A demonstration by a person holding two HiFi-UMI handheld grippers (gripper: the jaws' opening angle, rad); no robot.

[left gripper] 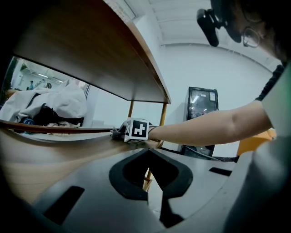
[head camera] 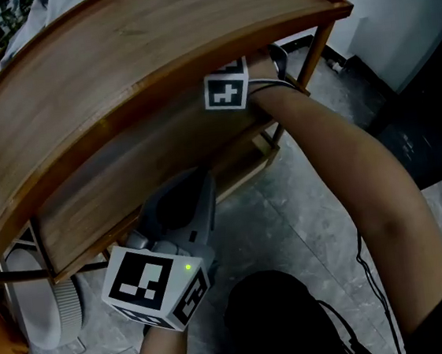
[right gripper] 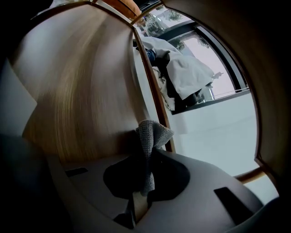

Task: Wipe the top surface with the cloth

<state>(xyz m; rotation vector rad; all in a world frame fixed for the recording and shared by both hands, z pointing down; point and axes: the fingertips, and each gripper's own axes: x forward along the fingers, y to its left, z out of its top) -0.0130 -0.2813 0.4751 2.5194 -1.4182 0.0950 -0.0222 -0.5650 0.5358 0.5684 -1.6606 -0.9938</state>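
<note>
A curved wooden shelf unit has a top surface (head camera: 127, 48) and a lower shelf (head camera: 120, 192) beneath it. My right gripper (right gripper: 144, 150) is shut on a grey knitted cloth (right gripper: 152, 134) and rests against the lower shelf's wood (right gripper: 82, 100), under the top board. In the head view only its marker cube (head camera: 226, 84) shows; the jaws are hidden. The left gripper view shows that cube (left gripper: 136, 129) with the cloth (left gripper: 117, 132) on the lower shelf. My left gripper (left gripper: 148, 152) is shut with nothing in it, near the lower shelf's front edge (head camera: 198, 184).
A heap of white and dark clothes (right gripper: 182, 73) lies beyond the shelf's far side. A white round appliance (head camera: 45, 307) stands on the floor at lower left. A dark glass-fronted cabinet (left gripper: 200, 118) stands by the wall. Thin wooden posts (head camera: 313, 47) carry the top board.
</note>
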